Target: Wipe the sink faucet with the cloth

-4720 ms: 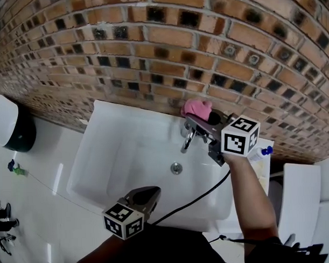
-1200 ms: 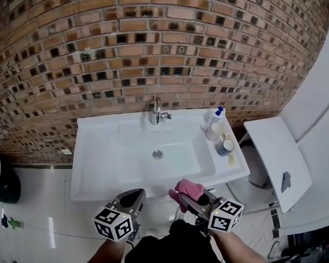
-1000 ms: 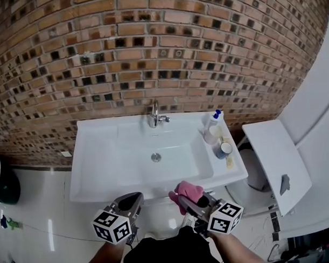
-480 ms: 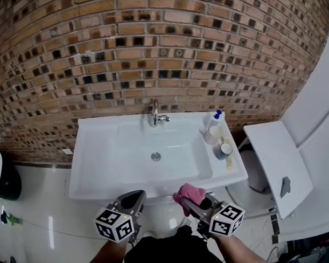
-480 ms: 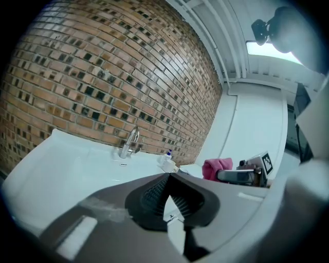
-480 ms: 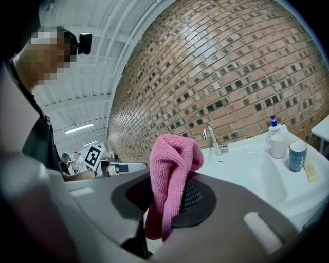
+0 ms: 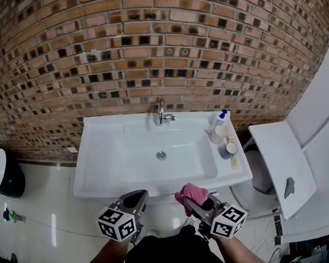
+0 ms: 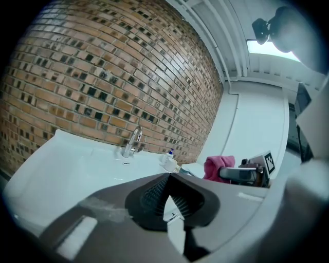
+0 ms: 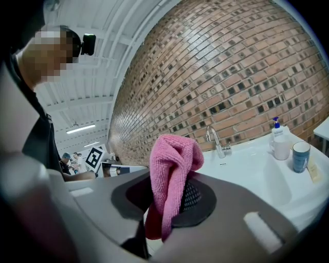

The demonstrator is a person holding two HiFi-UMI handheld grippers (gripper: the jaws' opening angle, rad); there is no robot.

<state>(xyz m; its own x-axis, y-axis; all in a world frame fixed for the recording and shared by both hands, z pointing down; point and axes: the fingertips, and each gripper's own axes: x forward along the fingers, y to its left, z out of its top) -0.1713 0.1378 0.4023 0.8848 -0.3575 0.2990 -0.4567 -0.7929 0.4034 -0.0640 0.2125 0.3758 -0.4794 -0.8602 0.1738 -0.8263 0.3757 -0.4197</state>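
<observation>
Holds the pink cloth (image 7: 192, 193) bunched in the right tongs (image 7: 197, 203), clamped shut on it, low before the near rim of the white sink (image 7: 101, 157). Stands well apart from the faucet (image 7: 160, 112) at the sink's back edge, against the brick wall (image 7: 151, 48). Carries the left tongs (image 7: 135, 199) just beside, pressed together on nothing. Shows a pump bottle (image 7: 218, 129) and a cup (image 7: 228, 148) on the sink's right ledge.
</observation>
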